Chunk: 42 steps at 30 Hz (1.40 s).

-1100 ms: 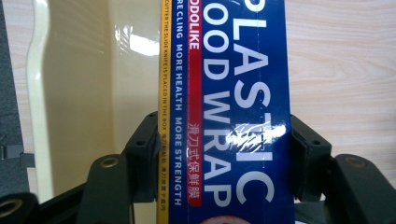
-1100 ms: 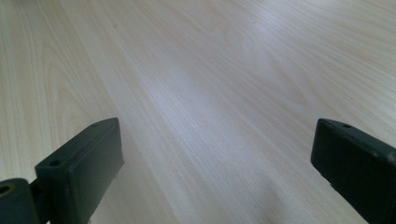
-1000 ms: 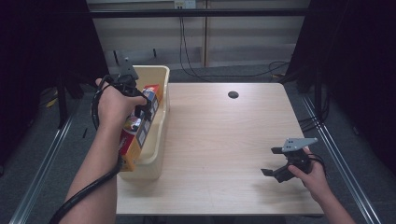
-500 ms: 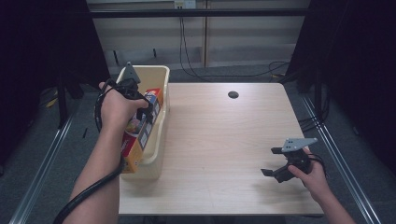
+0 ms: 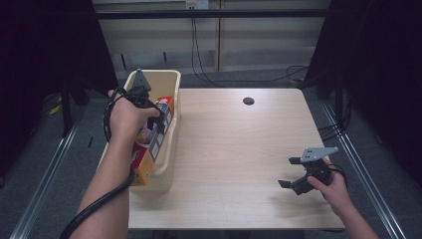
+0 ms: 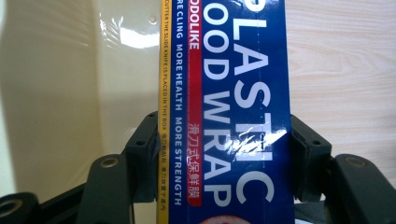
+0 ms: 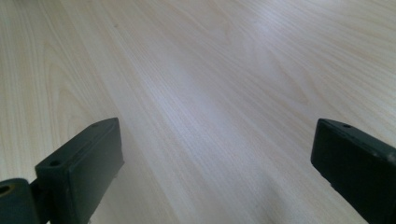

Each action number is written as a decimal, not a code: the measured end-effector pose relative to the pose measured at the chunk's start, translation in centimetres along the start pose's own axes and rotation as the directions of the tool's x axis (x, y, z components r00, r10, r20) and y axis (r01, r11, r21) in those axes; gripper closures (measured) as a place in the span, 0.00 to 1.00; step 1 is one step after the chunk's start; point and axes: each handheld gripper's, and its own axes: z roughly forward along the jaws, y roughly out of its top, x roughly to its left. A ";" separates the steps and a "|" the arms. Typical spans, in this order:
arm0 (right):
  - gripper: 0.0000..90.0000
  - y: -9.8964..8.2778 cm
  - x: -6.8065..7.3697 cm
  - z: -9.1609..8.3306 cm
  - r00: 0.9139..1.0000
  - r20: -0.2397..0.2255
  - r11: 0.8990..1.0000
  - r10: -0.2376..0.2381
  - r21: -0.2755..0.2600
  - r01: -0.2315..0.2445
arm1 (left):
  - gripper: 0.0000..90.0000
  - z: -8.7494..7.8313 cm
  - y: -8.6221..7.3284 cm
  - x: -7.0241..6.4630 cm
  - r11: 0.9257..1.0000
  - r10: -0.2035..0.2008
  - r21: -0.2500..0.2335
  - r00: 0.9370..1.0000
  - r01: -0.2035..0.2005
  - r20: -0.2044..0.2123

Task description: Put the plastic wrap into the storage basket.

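A long blue plastic wrap box [image 6: 224, 107] with yellow edge and white lettering lies lengthwise in the cream bin [image 5: 171, 84] at the table's left edge. My left gripper [image 5: 158, 118] is shut on the plastic wrap box [image 5: 149, 149], a black pad pressed against each long side in the left gripper view. The box's near end sticks up over the bin's front wall. My right gripper [image 5: 290, 172] rests low over the bare wood at the front right, jaws wide apart with nothing between them. In the right gripper view its fingers [image 7: 79, 163] frame only tabletop.
The light wooden table [image 5: 239, 149] has a round dark cable hole [image 5: 248, 101] near its far edge. Cables hang behind the table. Metal floor rails run along both sides.
My left hand has shifted slightly toward the far end of the bin with the box still gripped. The right hand has stayed put.
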 end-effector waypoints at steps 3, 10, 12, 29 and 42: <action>0.02 0.0 0.0 0.0 1.000 -0.003 1.000 -0.001 -0.001 0.001 | 0.45 0.0 0.0 0.1 1.000 -0.003 0.004 1.000 0.003 0.004; 0.02 0.0 0.0 0.0 1.000 0.000 1.000 -0.003 0.001 0.003 | 0.45 0.3 -0.1 0.3 1.000 -0.009 0.011 1.000 0.009 0.005; 0.02 0.0 0.0 0.0 1.000 -0.002 1.000 -0.002 0.003 0.002 | 0.45 0.5 -0.1 0.4 1.000 -0.011 0.003 1.000 0.011 -0.001; 0.02 0.0 0.1 0.1 1.000 -0.004 1.000 -0.003 0.001 0.003 | 0.45 1.2 -0.2 1.1 0.999 -0.032 0.015 0.999 0.032 0.006; 0.02 0.1 0.1 0.1 1.000 -0.005 1.000 -0.003 0.002 0.003 | 0.45 2.0 -0.2 1.2 0.999 -0.031 0.038 0.999 0.032 -0.007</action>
